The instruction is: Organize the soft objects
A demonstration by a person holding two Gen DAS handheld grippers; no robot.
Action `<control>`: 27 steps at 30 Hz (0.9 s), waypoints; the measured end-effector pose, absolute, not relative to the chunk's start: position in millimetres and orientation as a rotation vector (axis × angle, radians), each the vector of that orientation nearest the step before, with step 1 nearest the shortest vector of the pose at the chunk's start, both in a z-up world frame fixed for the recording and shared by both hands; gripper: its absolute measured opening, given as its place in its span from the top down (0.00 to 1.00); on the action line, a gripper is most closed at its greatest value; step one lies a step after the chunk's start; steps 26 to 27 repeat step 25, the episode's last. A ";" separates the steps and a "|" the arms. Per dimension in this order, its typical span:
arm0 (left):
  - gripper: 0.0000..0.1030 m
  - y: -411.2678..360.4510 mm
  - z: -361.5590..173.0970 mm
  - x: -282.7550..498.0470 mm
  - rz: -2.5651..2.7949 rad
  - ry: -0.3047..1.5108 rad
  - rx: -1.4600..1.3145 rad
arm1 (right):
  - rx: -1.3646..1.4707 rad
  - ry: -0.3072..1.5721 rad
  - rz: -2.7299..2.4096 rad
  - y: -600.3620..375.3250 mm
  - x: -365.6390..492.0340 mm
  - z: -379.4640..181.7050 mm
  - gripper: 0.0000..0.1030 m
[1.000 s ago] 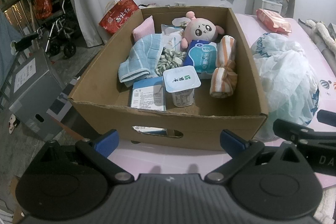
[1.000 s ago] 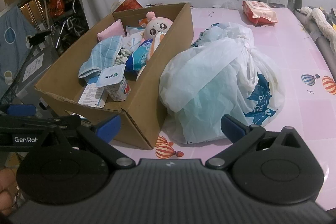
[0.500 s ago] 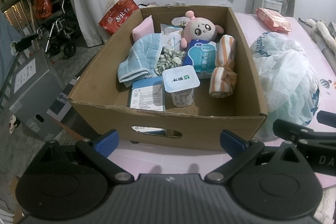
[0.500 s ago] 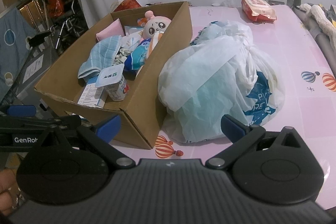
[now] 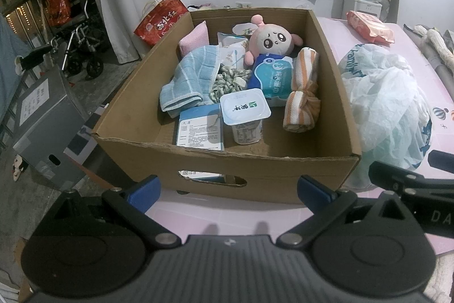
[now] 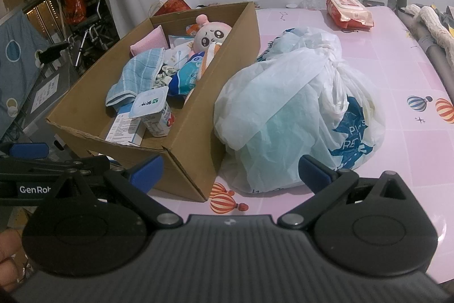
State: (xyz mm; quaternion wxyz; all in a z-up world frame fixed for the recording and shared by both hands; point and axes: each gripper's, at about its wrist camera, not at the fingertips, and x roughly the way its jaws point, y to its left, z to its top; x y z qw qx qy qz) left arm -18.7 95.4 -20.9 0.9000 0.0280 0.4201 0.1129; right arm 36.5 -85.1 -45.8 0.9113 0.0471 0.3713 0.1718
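Cardboard box (image 5: pixel 227 161) is sitting on the near left of the pink counter (image 6: pixel 397 75), and it's got pretty much all the soft stuff in it: a blue checked towel (image 5: pixel 187 81) on the left, a pink pillow-ish pad (image 5: pixel 194 40) in the far left corner, a pink plush doll (image 5: pixel 272 40) at the far end, a rolled orange-striped towel (image 5: pixel 303 93) along the right wall, and a green-and-white scrunchie (image 5: pixel 228 81) in the middle. Mixed in are non-soft bits too, like a yogurt cup (image 5: pixel 245 115) standing upright near the front, a blue-and-white carton (image 5: pixel 200 129) beside it, and a blue wipes pack (image 5: pixel 271 75). Just right of the box there's a knotted white plastic bag (image 6: pixel 298 110), touching the box wall as far as I can tell. Honestly nothing has really changed over the last second, only a tiny camera drift, with everything lying the same. Left hand-held gripper (image 5: pixel 227 188) hangs in front of the box, spread wide and empty; right hand-held gripper (image 6: pixel 228 169) is also wide and empty, pointed at the gap between box and bag. So this could be either the soft things waiting to be pulled out and sorted, or them already packed away. Can't call it from this.
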 end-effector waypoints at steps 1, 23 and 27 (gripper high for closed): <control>0.00 95.5 -20.9 -19.0 0.234 0.869 0.058 | 0.097 0.765 0.354 -85.3 36.6 -45.6 0.01; 0.00 97.2 -21.2 -18.2 0.235 0.875 0.056 | 0.099 0.768 0.355 -85.3 36.7 -45.9 0.01; 0.00 97.9 -21.3 -18.4 0.235 0.875 0.056 | 0.099 0.769 0.355 -85.3 36.7 -45.8 0.01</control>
